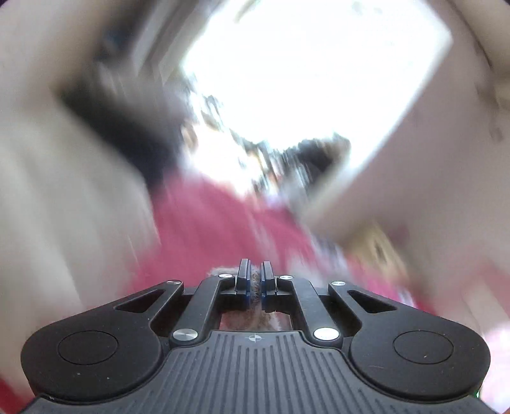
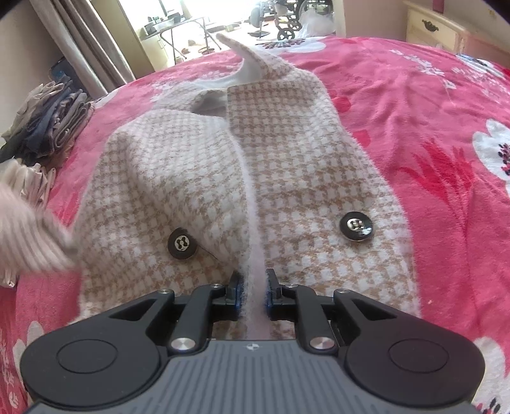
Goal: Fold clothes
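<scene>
A beige-and-white houndstooth coat [image 2: 287, 153] with black buttons [image 2: 356, 226] lies on a pink flowered blanket [image 2: 430, 111]. Its collar points away from me. My right gripper [image 2: 254, 286] sits at the coat's near hem, shut on the fuzzy white front edge that fills the gap between its fingers. The left wrist view is heavily blurred by motion. There my left gripper [image 1: 255, 280] is shut on a tuft of fuzzy beige fabric, with pink blanket [image 1: 207, 229] behind it. What the rest of that fabric is stays hidden.
A stack of folded grey and blue clothes [image 2: 47, 127] rests on the bed's left edge, by a curtain [image 2: 86, 47]. A blurred ribbed pale sleeve [image 2: 28, 229] enters from the left. A cream dresser [image 2: 440, 25] stands at the far right.
</scene>
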The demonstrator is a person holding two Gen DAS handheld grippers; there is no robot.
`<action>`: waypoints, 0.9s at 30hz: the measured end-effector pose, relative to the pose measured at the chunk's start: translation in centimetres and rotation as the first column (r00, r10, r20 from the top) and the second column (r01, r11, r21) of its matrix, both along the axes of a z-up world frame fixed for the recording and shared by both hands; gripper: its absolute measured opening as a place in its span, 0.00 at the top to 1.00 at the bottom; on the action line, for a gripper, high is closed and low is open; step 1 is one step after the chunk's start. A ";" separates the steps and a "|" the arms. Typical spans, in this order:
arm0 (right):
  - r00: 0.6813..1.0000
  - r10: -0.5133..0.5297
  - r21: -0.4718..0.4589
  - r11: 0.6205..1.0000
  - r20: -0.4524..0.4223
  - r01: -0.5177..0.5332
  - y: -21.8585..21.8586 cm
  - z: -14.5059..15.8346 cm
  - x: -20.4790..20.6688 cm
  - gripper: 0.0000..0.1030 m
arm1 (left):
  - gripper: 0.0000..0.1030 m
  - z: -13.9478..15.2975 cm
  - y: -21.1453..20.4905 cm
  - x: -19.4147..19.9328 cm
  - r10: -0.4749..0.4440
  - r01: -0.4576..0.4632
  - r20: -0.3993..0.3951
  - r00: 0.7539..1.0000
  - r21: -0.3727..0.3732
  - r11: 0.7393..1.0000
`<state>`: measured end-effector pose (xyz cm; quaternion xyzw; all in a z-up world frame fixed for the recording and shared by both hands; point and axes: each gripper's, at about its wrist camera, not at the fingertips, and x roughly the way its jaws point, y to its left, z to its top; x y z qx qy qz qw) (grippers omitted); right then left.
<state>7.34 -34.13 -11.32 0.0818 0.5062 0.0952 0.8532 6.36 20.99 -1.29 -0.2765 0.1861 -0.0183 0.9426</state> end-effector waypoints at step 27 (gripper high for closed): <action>0.991 0.075 0.090 0.994 -0.111 -0.065 1.0 0.9 -6.6 0.46 | 0.62 -12.0 -15.6 -0.6 -0.531 0.644 -0.528 0.663 0.039 0.764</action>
